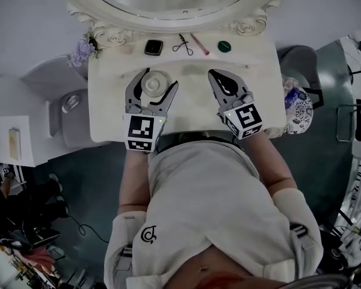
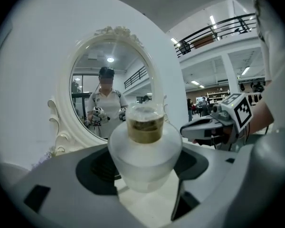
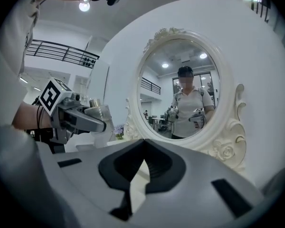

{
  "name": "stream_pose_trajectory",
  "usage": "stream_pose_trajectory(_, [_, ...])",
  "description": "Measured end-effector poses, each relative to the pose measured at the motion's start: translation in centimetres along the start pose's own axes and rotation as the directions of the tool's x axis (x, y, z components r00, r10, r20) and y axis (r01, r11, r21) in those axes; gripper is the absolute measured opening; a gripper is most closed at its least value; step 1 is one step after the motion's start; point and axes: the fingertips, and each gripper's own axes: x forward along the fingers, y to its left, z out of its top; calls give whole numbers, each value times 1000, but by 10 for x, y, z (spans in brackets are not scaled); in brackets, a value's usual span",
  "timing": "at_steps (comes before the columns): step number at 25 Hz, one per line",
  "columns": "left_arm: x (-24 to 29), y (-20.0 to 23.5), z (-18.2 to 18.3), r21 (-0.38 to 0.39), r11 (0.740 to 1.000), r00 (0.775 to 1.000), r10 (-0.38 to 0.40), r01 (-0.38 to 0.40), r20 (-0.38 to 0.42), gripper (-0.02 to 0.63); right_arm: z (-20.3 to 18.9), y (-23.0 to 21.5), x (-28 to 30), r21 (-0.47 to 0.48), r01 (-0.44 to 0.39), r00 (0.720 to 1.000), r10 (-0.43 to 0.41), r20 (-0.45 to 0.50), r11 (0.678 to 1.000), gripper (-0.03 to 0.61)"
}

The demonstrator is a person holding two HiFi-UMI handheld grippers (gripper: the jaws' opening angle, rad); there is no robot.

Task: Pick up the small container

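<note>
Left fingers [image 2: 96,169]: pinching the small container [image 2: 145,151] at its rounded belly.
Right fingers [image 3: 119,163]: pressed together, empty.
Risk: the smooth curve may slip down between the fingers onto the worktop [image 1: 186,116].

1. Bare table [image 1: 192,110] lies open between the left gripper [image 1: 161,77] and the right gripper [image 1: 215,76], which are well apart.
2. Behind them, a black compact [image 1: 153,47], a scissors-like tool [image 1: 182,44], a pink stick [image 1: 199,43] and a green lid [image 1: 224,46] line the back edge before the mirror frame [image 1: 168,24].
3. The small container [image 1: 154,84] fills the left jaws.
4. The right jaws meet, leaving no gap.
5. Purple flowers [image 1: 82,50] stand at the left rear corner.
</note>
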Motion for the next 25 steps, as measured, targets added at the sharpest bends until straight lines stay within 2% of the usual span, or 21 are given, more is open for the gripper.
stream_pose_trajectory(7, [-15,12,40,20,999,997,43,-44,59,347,30,-9,-6,18,19,998,-20,64,1000,6])
stream_pose_trajectory(13, [-6,12,44,32,999,998,18,-20,54,347,38,-15,-9,-9,45,995,-44,89,999,6])
stream_pose_trajectory(25, [-1,8,50,21,1000,998,-2,0,61,347,38,-23,-5,-20,50,996,-48,73,999,5])
